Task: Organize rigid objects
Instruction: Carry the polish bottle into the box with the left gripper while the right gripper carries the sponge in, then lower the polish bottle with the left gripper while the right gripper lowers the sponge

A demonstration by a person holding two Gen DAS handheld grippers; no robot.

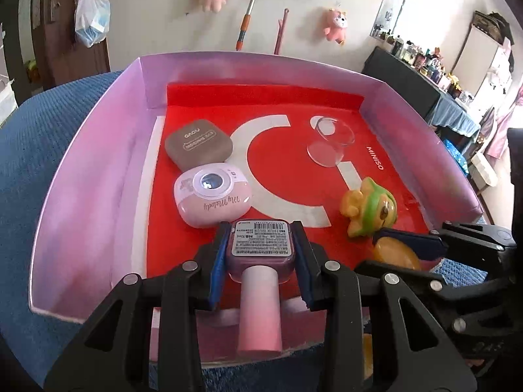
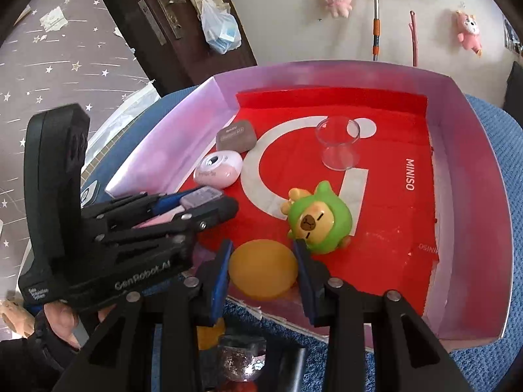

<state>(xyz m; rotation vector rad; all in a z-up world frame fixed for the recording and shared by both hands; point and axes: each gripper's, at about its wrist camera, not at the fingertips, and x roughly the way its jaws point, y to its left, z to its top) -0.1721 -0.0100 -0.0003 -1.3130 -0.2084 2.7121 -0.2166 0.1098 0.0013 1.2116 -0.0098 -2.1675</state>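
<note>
Nearest, we see the left hand-held gripper (image 1: pixel 261 258) pinching a pink bottle (image 1: pixel 260 294) by its labelled base, low over the near edge of the box (image 1: pixel 98 170). Beside it, the right hand-held gripper (image 2: pixel 263 268) clamps a yellow disc (image 2: pixel 263 269). Just past that sits a green toy (image 2: pixel 318 219). Farther left we spot a pink case (image 1: pixel 212 201), then a brown case (image 1: pixel 197 147); a clear cup (image 2: pixel 338 145) stands at the back right.
</note>
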